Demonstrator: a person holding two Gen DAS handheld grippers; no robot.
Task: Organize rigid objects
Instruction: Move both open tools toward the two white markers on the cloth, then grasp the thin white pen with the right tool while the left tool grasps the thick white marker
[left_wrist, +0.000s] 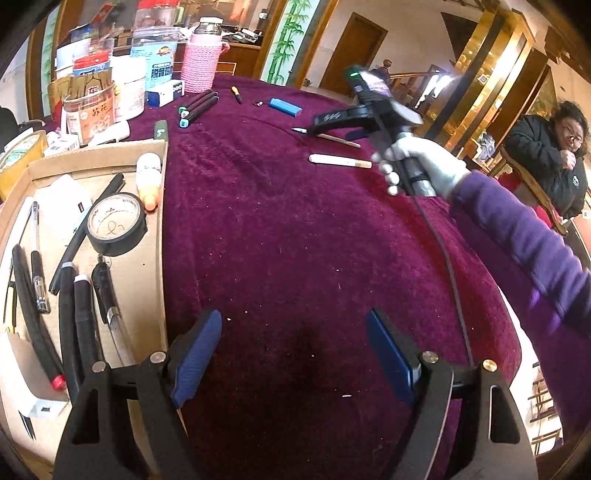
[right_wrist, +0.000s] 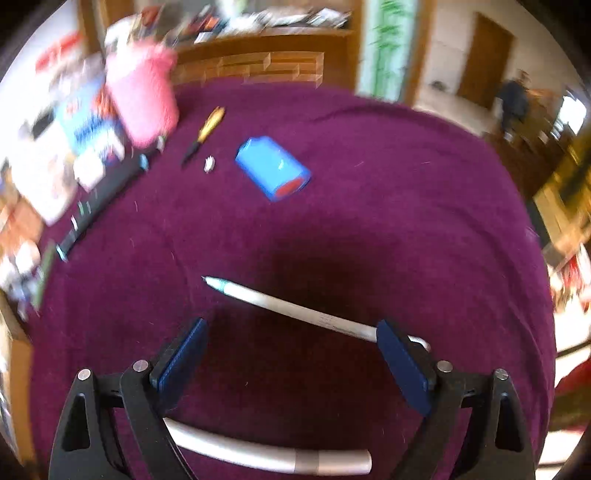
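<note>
Both claws stand spread and empty: our left claw (left_wrist: 293, 354) hovers over the purple worktop (left_wrist: 295, 240) beside the cardboard tray (left_wrist: 157, 236), our right claw (right_wrist: 291, 354) just above a white pen (right_wrist: 291, 306) lying near a blue battery (right_wrist: 273, 168).

Free room: we see bare purple surface (left_wrist: 280, 236) between cardboard tray (left_wrist: 161, 229) and right tongs (left_wrist: 325, 123). Obstacles: jars and pink bottle (left_wrist: 201, 64) along the far edge; markers (left_wrist: 195, 109), blue case (left_wrist: 285, 106), two white pens (left_wrist: 340, 160) scattered beyond.
</note>
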